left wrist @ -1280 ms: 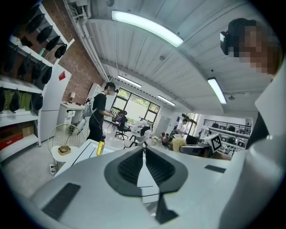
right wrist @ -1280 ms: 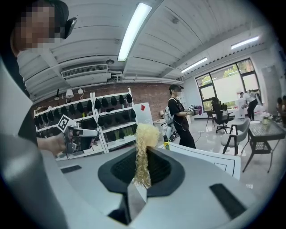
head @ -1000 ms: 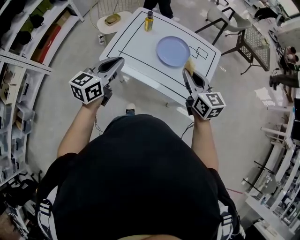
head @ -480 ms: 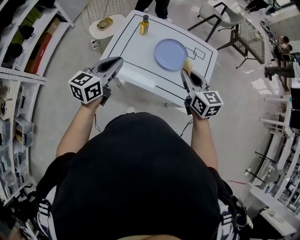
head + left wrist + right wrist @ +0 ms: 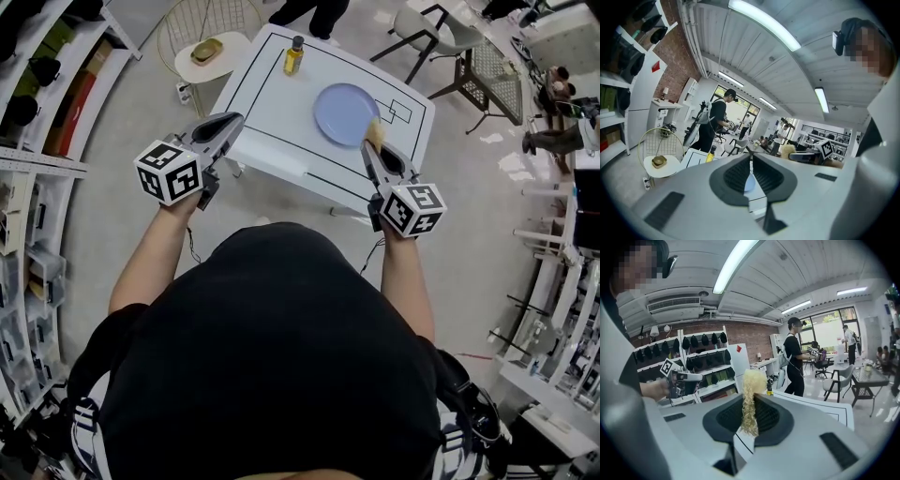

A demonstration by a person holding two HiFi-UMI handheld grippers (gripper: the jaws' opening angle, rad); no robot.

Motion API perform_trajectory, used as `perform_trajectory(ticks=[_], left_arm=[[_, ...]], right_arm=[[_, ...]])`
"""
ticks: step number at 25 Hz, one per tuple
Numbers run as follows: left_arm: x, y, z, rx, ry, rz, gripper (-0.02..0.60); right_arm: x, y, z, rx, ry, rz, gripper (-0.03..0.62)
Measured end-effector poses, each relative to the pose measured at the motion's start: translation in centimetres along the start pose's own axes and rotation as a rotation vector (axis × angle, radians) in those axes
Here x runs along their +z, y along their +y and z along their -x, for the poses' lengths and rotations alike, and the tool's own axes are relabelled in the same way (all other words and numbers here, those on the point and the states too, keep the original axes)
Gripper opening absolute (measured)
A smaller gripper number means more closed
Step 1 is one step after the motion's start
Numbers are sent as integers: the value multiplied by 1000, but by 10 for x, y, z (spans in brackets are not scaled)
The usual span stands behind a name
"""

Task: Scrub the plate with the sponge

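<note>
We are hardly shifting since before: right gripper [image 5: 371,148] fingers [image 5: 771,416] are pinching the sponge [image 5: 375,133] near the plate [image 5: 343,112] on the worktop [image 5: 272,84]; left gripper [image 5: 239,119] fingers [image 5: 736,176] are pressing together, empty.

Pale blue plate [image 5: 345,113], yellow sponge [image 5: 375,132] (black-lined white table [image 5: 281,103] too)

Both forearms raised and forward, elbows bent, grippers side by side and well apart. left gripper [image 5: 230,124] [image 5: 751,157]: jaws closed tip to tip, nothing between them, tips by the near-left corner of the table [image 5: 281,103], angled inward. right gripper [image 5: 367,148] [image 5: 750,401]: jaws clamped on the sponge [image 5: 375,133] [image 5: 751,385], which sticks out past the tips; points ahead, tips at the table's near edge, right part. left forearm [image 5: 150,253] slants outward, right forearm [image 5: 405,281] runs nearly straight
</note>
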State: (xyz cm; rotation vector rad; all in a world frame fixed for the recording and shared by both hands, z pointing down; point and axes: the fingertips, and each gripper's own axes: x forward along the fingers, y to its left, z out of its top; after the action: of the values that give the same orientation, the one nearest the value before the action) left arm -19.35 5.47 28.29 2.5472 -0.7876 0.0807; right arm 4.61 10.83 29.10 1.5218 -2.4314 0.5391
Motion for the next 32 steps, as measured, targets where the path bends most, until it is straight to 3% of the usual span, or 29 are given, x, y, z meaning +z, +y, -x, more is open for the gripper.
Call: perform_trajectory(ticks=[13,22,32], left_arm=[[-6,15,3,10,14,-17,25],[-3,29,-16,32,27,-17,25],[-6,48,-69,52,86,-15,25]], right_arm=[[-26,-9,-6,-33,53,-14,38],[-38,-44,-35,-38,76,-28,37],[-52,-100,-75,-14,146,-54,38]])
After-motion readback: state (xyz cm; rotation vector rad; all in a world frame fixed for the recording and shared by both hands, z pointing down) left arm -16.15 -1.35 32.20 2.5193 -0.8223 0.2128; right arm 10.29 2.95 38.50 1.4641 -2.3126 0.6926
